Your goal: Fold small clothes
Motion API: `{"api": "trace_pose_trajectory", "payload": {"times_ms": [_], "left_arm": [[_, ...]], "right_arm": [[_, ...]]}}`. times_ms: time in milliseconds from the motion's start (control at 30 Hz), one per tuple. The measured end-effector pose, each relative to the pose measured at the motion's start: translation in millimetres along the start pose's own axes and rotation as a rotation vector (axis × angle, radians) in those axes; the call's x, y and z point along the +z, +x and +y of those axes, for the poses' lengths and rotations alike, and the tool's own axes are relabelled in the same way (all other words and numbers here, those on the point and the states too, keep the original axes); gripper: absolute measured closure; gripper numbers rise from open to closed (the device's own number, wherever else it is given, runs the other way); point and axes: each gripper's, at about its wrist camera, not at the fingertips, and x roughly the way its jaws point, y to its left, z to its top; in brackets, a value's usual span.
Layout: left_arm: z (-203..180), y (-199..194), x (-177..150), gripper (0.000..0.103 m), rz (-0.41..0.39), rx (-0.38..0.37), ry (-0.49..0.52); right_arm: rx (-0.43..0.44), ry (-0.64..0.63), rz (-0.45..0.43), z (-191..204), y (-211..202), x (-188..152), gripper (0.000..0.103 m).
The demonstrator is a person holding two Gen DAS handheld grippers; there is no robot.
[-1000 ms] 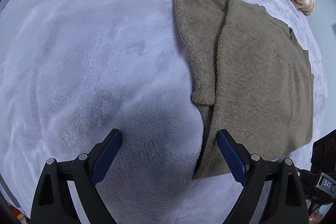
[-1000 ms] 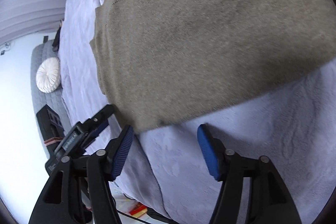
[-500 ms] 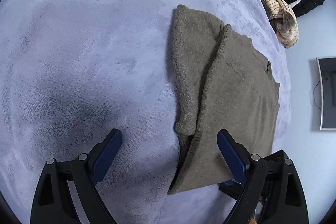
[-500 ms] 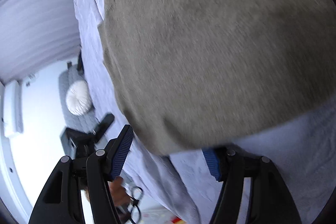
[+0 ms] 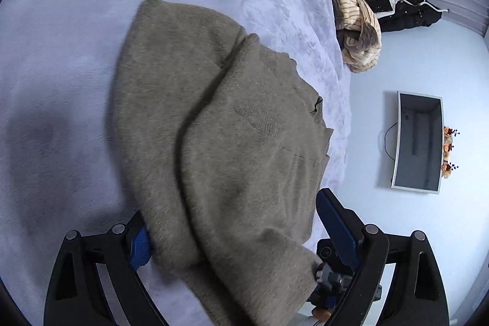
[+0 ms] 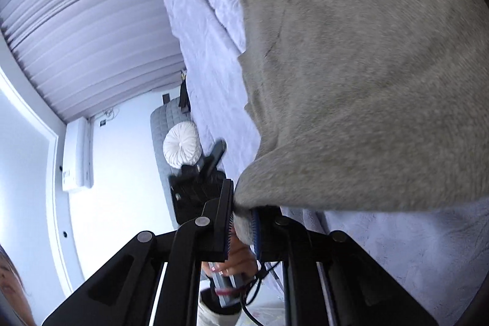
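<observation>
An olive-grey knitted sweater [image 5: 232,142] lies partly folded on the lilac fleece blanket [image 5: 61,57], its near edge lifted. My left gripper [image 5: 235,234] is open, its blue pads on either side of the near edge, which drapes between them. In the right wrist view the sweater [image 6: 366,66] fills the upper right. My right gripper [image 6: 241,231] is shut on its lower corner, which is pinched between the blue pads. The left gripper and the hand holding it show beyond, below the corner.
A pile of striped and beige clothes [image 5: 354,29] and a black garment [image 5: 397,8] lie at the bed's far edge. A wall-mounted screen [image 5: 418,142] is at right. A white round cushion [image 6: 181,145] sits on a grey seat beyond the bed.
Both grippers have moved onto the sweater's near edge. My right gripper has shut on the corner and lifted it. The left gripper now has the edge between its open fingers.
</observation>
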Motion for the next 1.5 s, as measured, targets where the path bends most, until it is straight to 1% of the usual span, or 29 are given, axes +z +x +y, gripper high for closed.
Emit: {"api": "trace_pose_trajectory", "payload": {"times_ms": [100,167,233,267,300,333,367,433,467,533,567,600,633,667,733,767,800,833,900,967,1000,1033,1133,1233,1333,1400,1433,1500], "left_arm": [[-12,22,3,0.01,0.05,0.06,0.04],[-16,34,2,0.013,0.068,0.127,0.056],[-18,39,1,0.034,0.067,0.191,0.073],[-19,42,1,0.04,0.068,0.225,0.082],[-19,43,0,0.053,0.069,0.263,0.093],[-18,44,0,0.063,0.07,0.287,0.101],[-18,44,0,0.065,0.069,0.296,0.106],[-18,43,-1,0.074,0.056,0.296,0.112],[-20,42,-2,0.075,0.045,0.304,0.122],[-25,41,-5,0.083,0.024,0.329,0.152],[-29,41,-7,0.084,0.011,0.348,0.171],[-32,41,-9,0.084,0.001,0.361,0.184],[-36,40,-11,0.084,-0.012,0.374,0.2],[-40,39,-13,0.084,-0.025,0.382,0.214],[-49,36,-16,0.084,-0.051,0.38,0.233],[-54,34,-18,0.084,-0.062,0.371,0.236],[-59,33,-19,0.084,-0.071,0.361,0.236],[-63,31,-20,0.084,-0.078,0.353,0.239],[-79,29,-24,0.084,-0.095,0.344,0.257],[-96,28,-27,0.084,-0.106,0.326,0.282],[-109,30,-29,0.084,-0.108,0.318,0.303],[-121,32,-31,0.084,-0.107,0.318,0.325],[-162,47,-37,0.084,-0.094,0.327,0.413],[-204,71,-45,0.084,-0.071,0.32,0.485],[-249,112,-55,0.084,-0.03,0.336,0.585],[-270,146,-65,0.084,0.018,0.36,0.65],[-277,166,-70,0.084,0.048,0.372,0.677],[-280,205,-77,0.084,0.1,0.414,0.688]], "right_arm": [[-0.037,-0.023,0.028,0,5,-4,0.092],[-0.096,-0.03,0.055,-6,7,-7,0.092],[-0.206,-0.064,0.104,-9,9,-13,0.09],[-0.275,-0.089,0.133,-9,10,-17,0.087],[-0.351,-0.113,0.161,-9,11,-20,0.086],[-0.406,-0.133,0.187,-8,10,-22,0.083],[-0.445,-0.159,0.21,-5,7,-24,0.08],[-0.473,-0.222,0.197,6,-5,-22,0.075],[-0.492,-0.261,0.176,16,-11,-18,0.074],[-0.545,-0.337,0.096,33,-25,-6,0.074],[-0.579,-0.369,0.047,41,-33,3,0.075],[-0.622,-0.388,0.008,40,-49,10,0.078],[-0.664,-0.396,-0.025,44,-53,20,0.081],[-0.698,-0.399,-0.054,46,-56,30,0.084],[-0.758,-0.42,-0.084,42,-57,47,0.085],[-0.8,-0.431,-0.08,38,-51,54,0.086],[-0.858,-0.428,-0.054,26,-48,60,0.09],[-0.901,-0.422,-0.027,16,-41,64,0.091],[-0.934,-0.462,-0.022,7,-33,65,0.091],[-0.968,-0.498,-0.018,12,-29,62,0.091],[-0.973,-0.514,-0.009,16,-28,60,0.091],[-0.962,-0.526,0.002,19,-28,58,0.088],[-0.843,-0.486,0.031,22,-45,61,0.087],[-0.737,-0.429,0.009,22,-82,64,0.087],[-0.652,-0.395,-0.036,23,-131,72,0.086],[-0.598,-0.36,-0.061,18,-154,78,0.082],[-0.579,-0.346,-0.071,16,-163,80,0.079],[-0.55,-0.305,-0.085,6,-182,89,0.074]]}}
